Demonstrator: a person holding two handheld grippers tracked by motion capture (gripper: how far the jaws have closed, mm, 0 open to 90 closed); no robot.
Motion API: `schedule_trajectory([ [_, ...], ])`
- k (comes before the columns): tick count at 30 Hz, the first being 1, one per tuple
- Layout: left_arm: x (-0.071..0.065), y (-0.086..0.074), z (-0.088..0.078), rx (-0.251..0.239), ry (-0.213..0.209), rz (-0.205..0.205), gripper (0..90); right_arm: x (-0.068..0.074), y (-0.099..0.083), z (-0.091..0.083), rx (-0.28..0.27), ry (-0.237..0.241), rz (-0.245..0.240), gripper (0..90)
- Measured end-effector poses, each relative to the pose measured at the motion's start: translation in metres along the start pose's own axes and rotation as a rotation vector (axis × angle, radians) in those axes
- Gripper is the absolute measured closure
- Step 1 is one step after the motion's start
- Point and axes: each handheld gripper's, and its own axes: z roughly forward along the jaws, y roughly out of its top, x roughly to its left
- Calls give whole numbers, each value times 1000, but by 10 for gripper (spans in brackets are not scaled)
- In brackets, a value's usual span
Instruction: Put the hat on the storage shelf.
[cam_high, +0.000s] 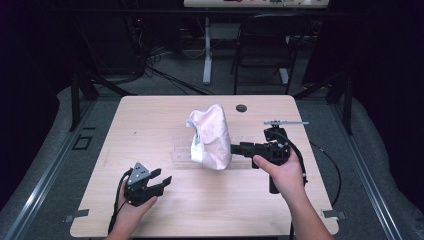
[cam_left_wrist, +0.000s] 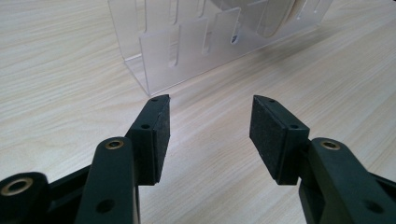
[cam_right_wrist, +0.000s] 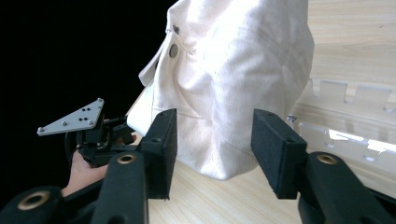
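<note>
**White cloth hat on a clear rack, both grippers open**

A white cloth hat (cam_high: 210, 136) sits over a clear slotted rack (cam_high: 181, 152) at the middle of a wooden table (cam_high: 150, 120). The right gripper (cam_high: 235, 148) points at the hat's lower right edge, jaws apart, not pressing it. The left gripper (cam_high: 164, 181) hovers near the front left edge, jaws apart and empty, with bare tabletop between it and the rack.

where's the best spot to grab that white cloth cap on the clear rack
Probably the lower bulge of the white cap, approached level from the right gripper's side. There the cloth overhangs the clear rack, and the open jaws already point at it, so they could pinch it.
</note>
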Motion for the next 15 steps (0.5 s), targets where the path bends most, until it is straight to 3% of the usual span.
schedule_trajectory([
  [7,0,-2,3,12,-1,1,481,-15,-21,0,-42,-3,44,481],
  [15,-7,-4,7,15,-17,26,479,-30,-30,-10,-69,-62,60,473],
])
